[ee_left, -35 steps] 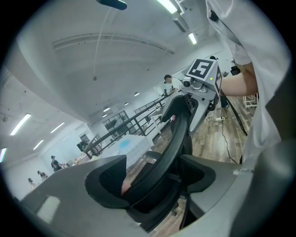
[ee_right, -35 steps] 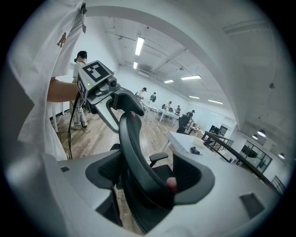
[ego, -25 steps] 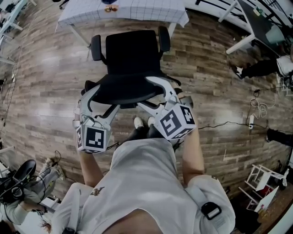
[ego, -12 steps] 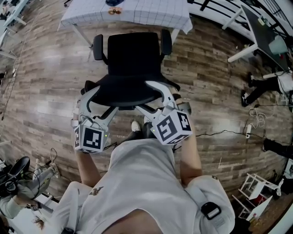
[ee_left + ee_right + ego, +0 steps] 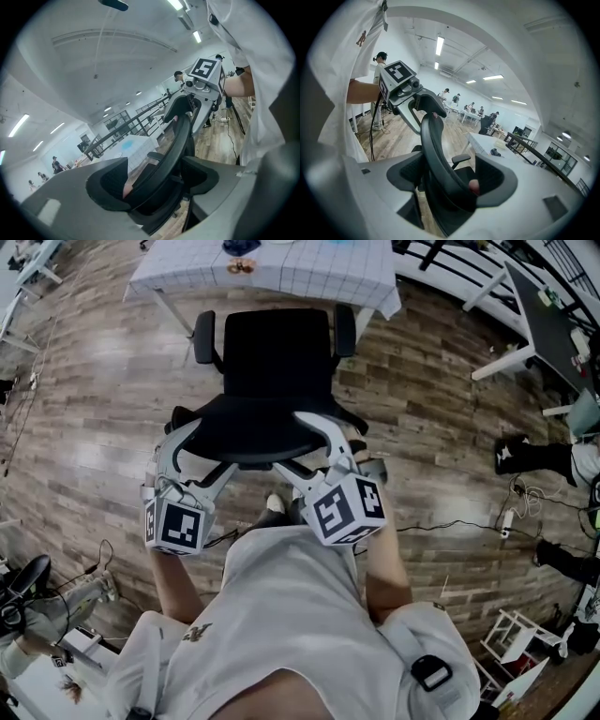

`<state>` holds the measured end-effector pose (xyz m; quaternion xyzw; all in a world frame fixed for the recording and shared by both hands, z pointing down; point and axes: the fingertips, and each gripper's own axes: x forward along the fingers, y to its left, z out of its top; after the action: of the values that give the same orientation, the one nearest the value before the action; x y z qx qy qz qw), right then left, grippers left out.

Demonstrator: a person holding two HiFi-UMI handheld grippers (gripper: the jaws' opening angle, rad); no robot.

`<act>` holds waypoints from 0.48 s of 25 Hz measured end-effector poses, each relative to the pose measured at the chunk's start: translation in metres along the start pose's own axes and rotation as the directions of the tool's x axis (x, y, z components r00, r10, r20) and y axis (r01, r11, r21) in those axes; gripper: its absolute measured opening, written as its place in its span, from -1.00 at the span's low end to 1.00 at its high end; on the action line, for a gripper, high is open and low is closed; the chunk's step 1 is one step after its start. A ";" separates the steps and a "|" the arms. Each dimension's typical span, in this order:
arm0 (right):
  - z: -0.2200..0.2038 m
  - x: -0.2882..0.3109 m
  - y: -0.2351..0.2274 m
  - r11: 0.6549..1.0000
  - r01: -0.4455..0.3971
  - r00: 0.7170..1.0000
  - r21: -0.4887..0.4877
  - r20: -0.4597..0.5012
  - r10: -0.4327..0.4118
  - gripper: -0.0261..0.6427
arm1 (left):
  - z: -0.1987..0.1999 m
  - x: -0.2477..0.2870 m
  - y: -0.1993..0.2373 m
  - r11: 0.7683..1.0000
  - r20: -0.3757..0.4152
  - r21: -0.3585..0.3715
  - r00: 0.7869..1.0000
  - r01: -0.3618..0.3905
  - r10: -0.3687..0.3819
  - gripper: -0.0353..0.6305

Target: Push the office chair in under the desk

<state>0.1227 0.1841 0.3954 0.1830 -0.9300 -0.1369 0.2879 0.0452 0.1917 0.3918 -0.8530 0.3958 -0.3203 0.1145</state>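
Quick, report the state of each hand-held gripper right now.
Left hand-held gripper: closed on the office chair's backrest.
Right hand-held gripper: closed on the same backrest.

Head view: desk is cut off by the top edge; only its near strip shows. Small items on it are too small to name. Office chair: base mostly hidden under seat and backrest. Left gripper and right gripper: jaw tips go under the backrest rim, unseen here. Right gripper view: distant people too small to detail; dark object on the desk, possibly a device.
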 end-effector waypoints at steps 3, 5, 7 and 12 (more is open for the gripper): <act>0.000 0.002 -0.006 1.000 -0.006 1.000 0.000 0.002 0.006 0.09 | 0.002 0.005 0.006 1.000 0.015 -0.002 1.000 -0.010 0.010 0.17; 0.000 0.005 -0.010 1.000 -0.010 1.000 0.001 0.005 0.010 0.09 | 0.002 0.008 0.009 1.000 0.009 -0.004 1.000 -0.003 0.003 0.17; 0.001 0.007 -0.013 1.000 -0.013 1.000 0.002 0.005 0.013 0.09 | 0.000 0.009 0.011 1.000 -0.004 -0.006 1.000 0.007 -0.007 0.18; 0.001 0.012 -0.020 1.000 -0.020 1.000 0.000 0.004 0.020 0.09 | 0.001 0.014 0.021 1.000 0.014 -0.010 1.000 -0.010 0.010 0.18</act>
<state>0.1180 0.1611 0.3933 0.1735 -0.9323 -0.1344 0.2877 0.0406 0.1671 0.3879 -0.8538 0.4008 -0.3117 0.1149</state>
